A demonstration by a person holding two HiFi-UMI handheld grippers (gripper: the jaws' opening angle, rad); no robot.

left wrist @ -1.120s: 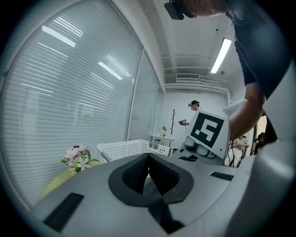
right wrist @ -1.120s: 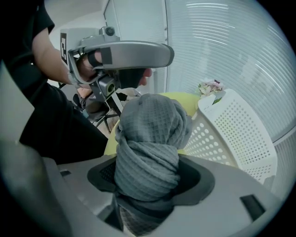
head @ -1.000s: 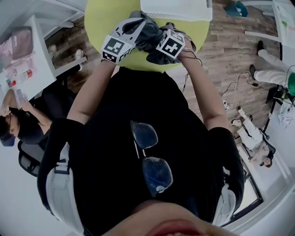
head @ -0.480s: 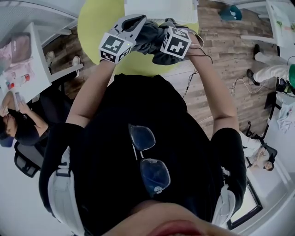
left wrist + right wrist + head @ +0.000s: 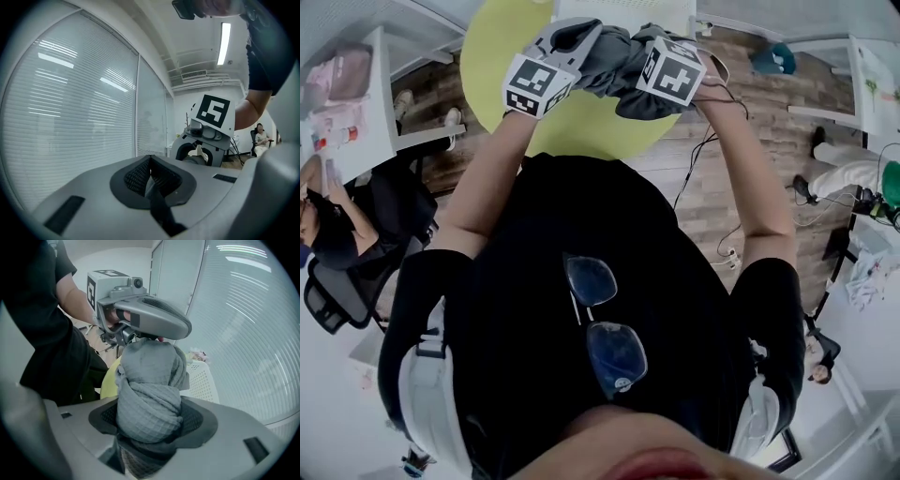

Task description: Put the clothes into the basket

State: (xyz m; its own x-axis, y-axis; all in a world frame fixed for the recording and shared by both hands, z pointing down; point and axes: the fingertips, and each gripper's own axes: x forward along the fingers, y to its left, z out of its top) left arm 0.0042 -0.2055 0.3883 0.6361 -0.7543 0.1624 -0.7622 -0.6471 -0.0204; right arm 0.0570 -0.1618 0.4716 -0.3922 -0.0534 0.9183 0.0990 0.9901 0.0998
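A grey waffle-knit garment (image 5: 614, 61) hangs bunched between my two grippers, above the round yellow-green table (image 5: 581, 122). My left gripper (image 5: 570, 39) is shut on one end of it; in the left gripper view only a thin dark strip shows between the closed pads of the left gripper (image 5: 149, 161). My right gripper (image 5: 642, 49) is shut on the other end. In the right gripper view a thick wad of the garment (image 5: 150, 380) fills the pads of the right gripper (image 5: 150, 420). The white perforated basket (image 5: 623, 9) stands on the table just beyond both grippers; the basket (image 5: 204, 380) lies behind the garment.
A white desk (image 5: 347, 103) with small items and a seated person (image 5: 337, 234) are at the left. Cables (image 5: 712, 187) trail over the wooden floor at the right. A glass wall with blinds (image 5: 84, 117) runs beside the table.
Both grippers have risen with the garment stretched between them and moved farther from my body, toward the basket. Both grips have stayed the same.
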